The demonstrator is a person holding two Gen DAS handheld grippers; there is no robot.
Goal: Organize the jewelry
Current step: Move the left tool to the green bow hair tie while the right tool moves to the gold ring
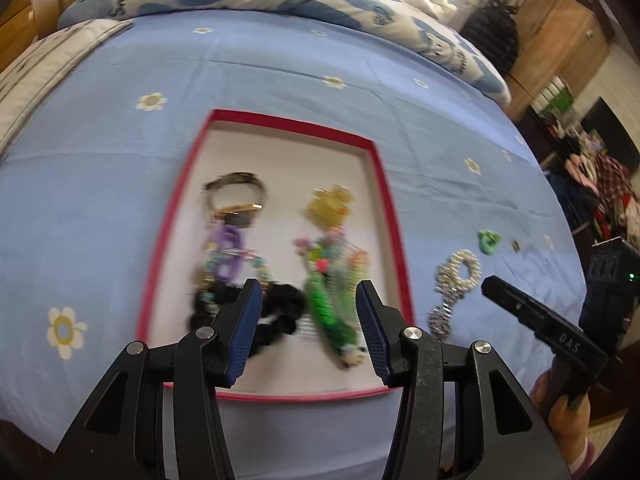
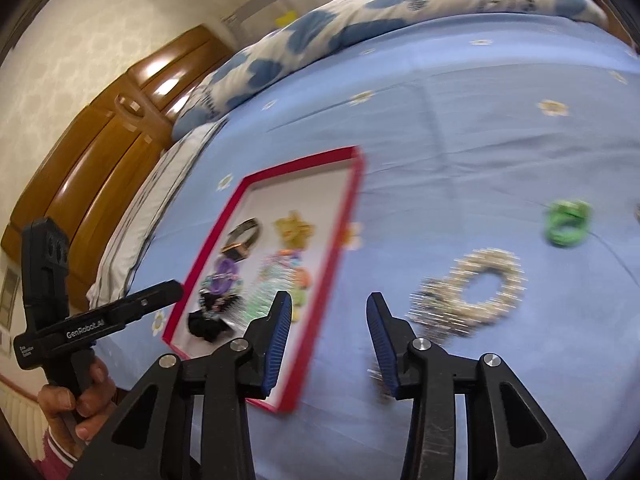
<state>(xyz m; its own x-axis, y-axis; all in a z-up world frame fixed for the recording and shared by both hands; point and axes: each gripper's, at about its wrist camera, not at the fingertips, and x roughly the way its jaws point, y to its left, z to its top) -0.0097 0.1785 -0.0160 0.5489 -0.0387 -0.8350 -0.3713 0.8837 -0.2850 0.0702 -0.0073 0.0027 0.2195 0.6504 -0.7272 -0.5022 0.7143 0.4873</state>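
both grippers, left gripper (image 1: 308, 320) and right gripper (image 2: 326, 340), are open and hold nothing. pearly bracelet (image 2: 476, 292) lies right of red tray (image 2: 340, 232); grab it gently by its ring.

- The left wrist camera is looking forward and steeply down along its own fingers (image 1: 248, 332), sitting close above the near end of the red-rimmed tray (image 1: 394, 216) on the blue bedsheet (image 1: 100, 208).
- The right wrist camera is looking down from just right of that tray (image 2: 340, 264), facing across the sheet (image 2: 480, 152) towards the patterned quilt (image 2: 320, 28).
- Both views are sharing the tray, the pearl bracelet (image 1: 460, 270) (image 2: 484, 288) and the green ring (image 1: 489, 240) (image 2: 566, 224).
- Each is catching the other handheld gripper at its edge.
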